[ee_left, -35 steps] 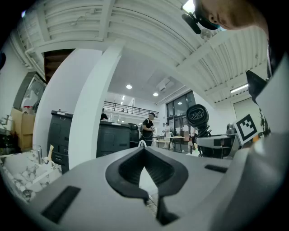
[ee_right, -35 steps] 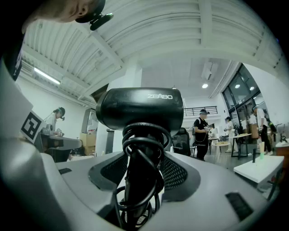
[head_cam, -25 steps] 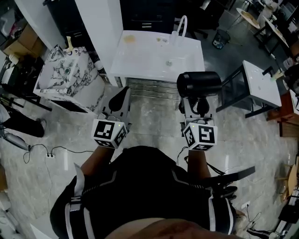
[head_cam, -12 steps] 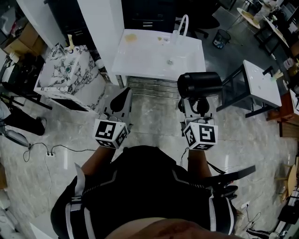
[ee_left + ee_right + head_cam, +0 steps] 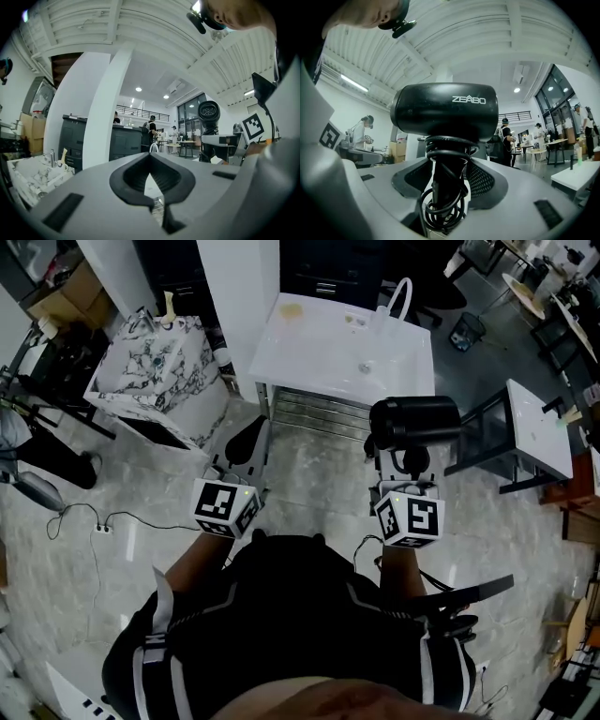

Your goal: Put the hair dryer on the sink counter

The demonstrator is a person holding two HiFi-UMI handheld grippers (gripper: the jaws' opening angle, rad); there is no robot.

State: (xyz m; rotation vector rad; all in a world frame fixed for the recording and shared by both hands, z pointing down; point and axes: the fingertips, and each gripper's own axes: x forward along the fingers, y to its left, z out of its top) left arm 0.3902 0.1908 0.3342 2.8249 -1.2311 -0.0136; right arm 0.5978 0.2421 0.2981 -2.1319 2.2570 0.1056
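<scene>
A black hair dryer [image 5: 415, 421] stands upright in my right gripper [image 5: 405, 460], which is shut on its handle. The cord is coiled round that handle [image 5: 440, 187]. In the right gripper view the dryer's barrel [image 5: 445, 110] lies crosswise above the right gripper [image 5: 450, 164]. The white sink counter [image 5: 319, 352] with its arched faucet [image 5: 401, 296] lies ahead, beyond both grippers. My left gripper [image 5: 246, 451] is level with the right one, shut and empty. In the left gripper view its pads [image 5: 136, 176] meet in front, and the hair dryer [image 5: 208, 112] shows at the right.
A marble-patterned unit [image 5: 155, 381] stands left of the sink, beside a white column [image 5: 239, 287]. A dark frame [image 5: 483, 442] and a small white table [image 5: 539, 427] stand at the right. Cables [image 5: 94, 526] trail on the tiled floor. Several people stand far off.
The sink counter and its surroundings have shifted a little to the right and lower in the head view. Both grippers and the hair dryer keep the same pose relative to each other.
</scene>
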